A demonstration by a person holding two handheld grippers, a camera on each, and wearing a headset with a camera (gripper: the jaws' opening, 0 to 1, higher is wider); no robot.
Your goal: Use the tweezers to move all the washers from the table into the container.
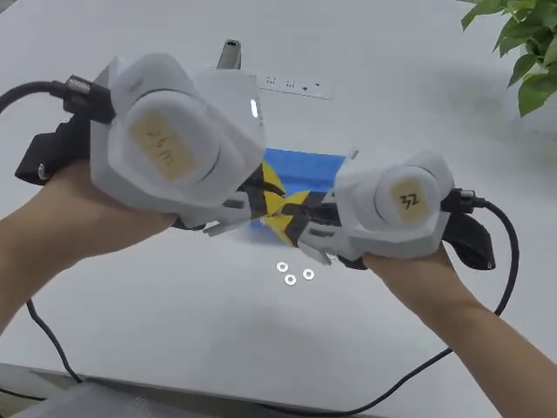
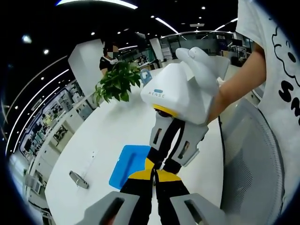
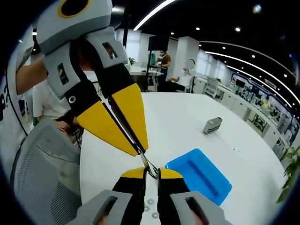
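The thin metal tweezers (image 3: 146, 162) run between the yellow jaws of my left gripper (image 2: 154, 176), which is shut on them. Their lower end lies between the tips of my right gripper (image 3: 152, 174), which is closed on it. In the head view the left gripper (image 1: 259, 197) and right gripper (image 1: 292, 214) meet nose to nose above the table. Three small washers (image 1: 292, 273) lie on the white table just below the jaws, and the washers (image 3: 150, 208) also show under my right fingertips. The blue container (image 1: 305, 165) sits just behind the jaws, empty as far as I can see.
A grey device (image 1: 229, 54) and a white power strip (image 1: 291, 84) lie at the far side of the table. A green plant (image 1: 522, 52) stands at the back right. Black cables (image 1: 487, 305) trail from both grippers across the near table.
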